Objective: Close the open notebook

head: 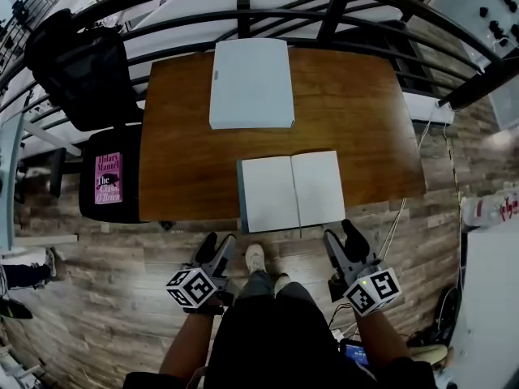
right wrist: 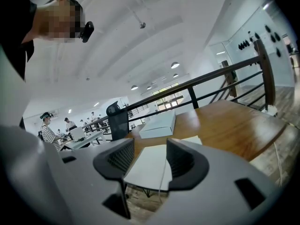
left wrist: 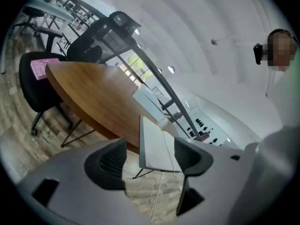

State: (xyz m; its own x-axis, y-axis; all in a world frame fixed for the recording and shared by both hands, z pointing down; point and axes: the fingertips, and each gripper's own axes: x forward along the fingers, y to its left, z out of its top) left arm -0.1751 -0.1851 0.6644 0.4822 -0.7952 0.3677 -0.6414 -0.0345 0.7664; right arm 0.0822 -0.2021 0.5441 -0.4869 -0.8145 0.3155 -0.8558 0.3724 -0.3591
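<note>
We find the notebook (head: 292, 191) lying open and flat at the near edge of the table (head: 186, 136); closing has not begun. The left gripper (head: 219, 243) and right gripper (head: 340, 235) sit short of it, jaws apart and empty. The pink book (head: 108, 178) on the chair (head: 109, 211) reads "Hilary Mantel, The Giant, O'Brien".

The head view looks steeply down from above onto the whole counter (head: 186, 144), with the left claw (head: 219, 245) and right claw (head: 341, 235) near its bottom edge. The left gripper view sits low off the counter's near edge, rolled sideways. The right gripper view looks nearly level across the counter. All three share the open notebook (head: 292, 191) and the white box (head: 251, 83).
</note>
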